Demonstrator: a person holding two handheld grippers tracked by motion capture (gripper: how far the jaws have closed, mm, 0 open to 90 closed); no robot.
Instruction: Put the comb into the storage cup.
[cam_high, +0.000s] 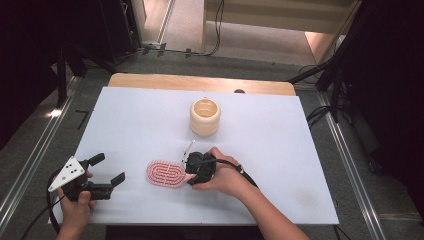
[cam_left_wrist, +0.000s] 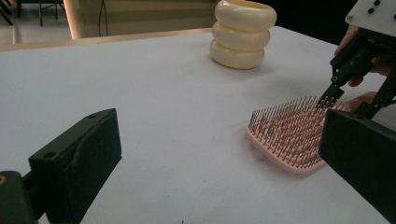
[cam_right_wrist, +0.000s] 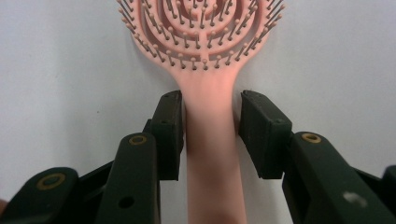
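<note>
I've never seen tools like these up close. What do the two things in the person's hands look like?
Both are black hand-held tongs. The left tongs carry a pale grey three-cornered plate with dark dots on top, and end in two blocky black pads. The right tongs have brass-coloured rivets at their joints. A black cable trails from the right tongs. The forearms are bare, with no sleeves.

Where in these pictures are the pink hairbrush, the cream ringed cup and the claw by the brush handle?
pink hairbrush (cam_high: 165, 173), high view, on its bristled head.
cream ringed cup (cam_high: 205, 117), high view, on its side wall.
right claw (cam_right_wrist: 210, 135), right gripper view, between its fingertips, over the handle.
</note>
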